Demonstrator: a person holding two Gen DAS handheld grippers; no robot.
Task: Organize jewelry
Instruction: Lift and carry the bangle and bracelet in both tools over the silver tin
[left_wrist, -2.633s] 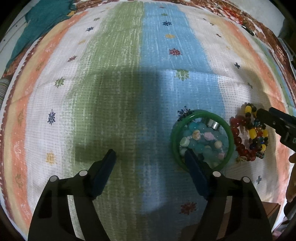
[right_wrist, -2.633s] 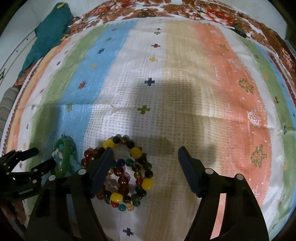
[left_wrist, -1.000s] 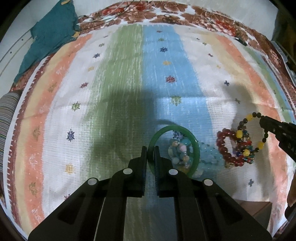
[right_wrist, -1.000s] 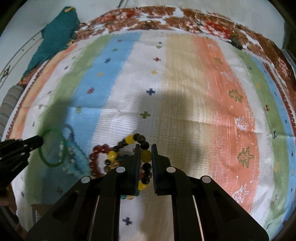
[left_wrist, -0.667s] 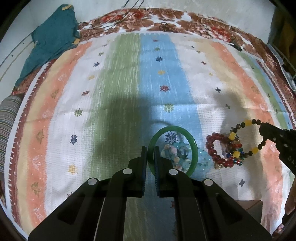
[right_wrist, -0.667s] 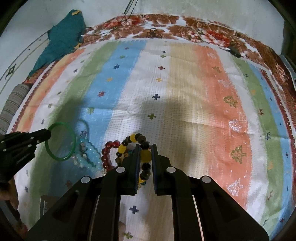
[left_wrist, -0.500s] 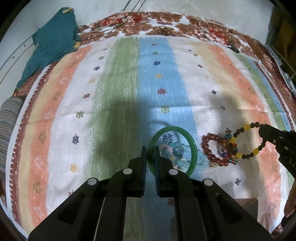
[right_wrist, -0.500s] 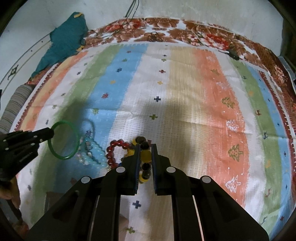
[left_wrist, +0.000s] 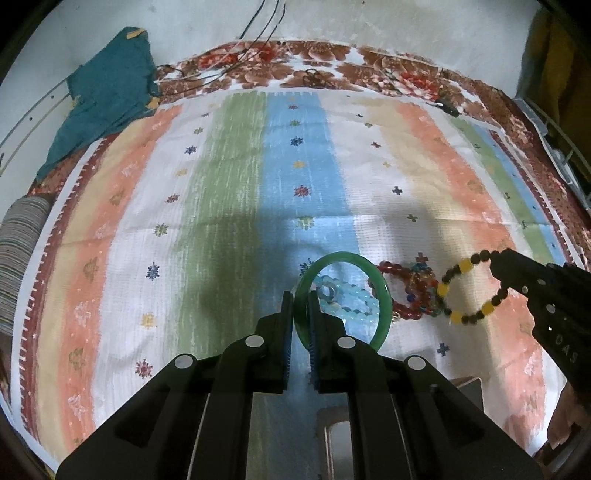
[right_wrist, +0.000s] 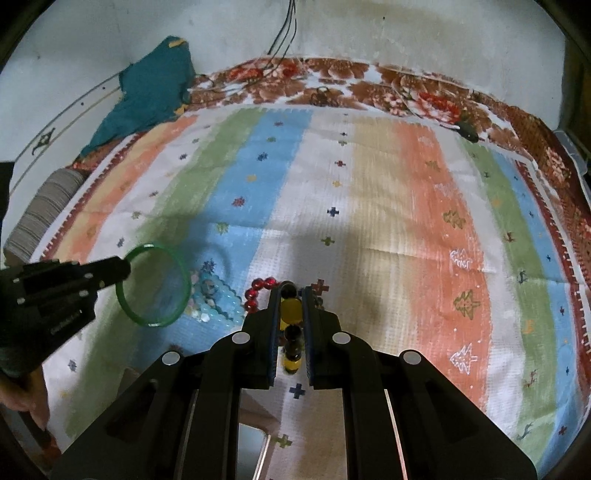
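The left gripper (left_wrist: 302, 295) gripped the bangle (left_wrist: 384, 299) by its rim; the right gripper (right_wrist: 291, 291) pinched the bead bracelet (right_wrist: 290, 310) between its fingers.

A home bedroom: a striped cotton sheet (left_wrist: 229, 206) over a floral bedspread (left_wrist: 332, 74), teal garment (left_wrist: 107, 92) against a plaster wall (right_wrist: 369, 29).

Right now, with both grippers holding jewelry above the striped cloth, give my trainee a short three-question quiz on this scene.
1. True or false: the left gripper is shut on the green bangle.
2. What does the right gripper hold?
A. red bead bracelet
B. yellow-and-dark bead bracelet
C. pale blue bead bracelet
3. Fill in: the teal garment lies at the cloth's far ___ corner.

Key: 1 true; 2 B; 3 left.
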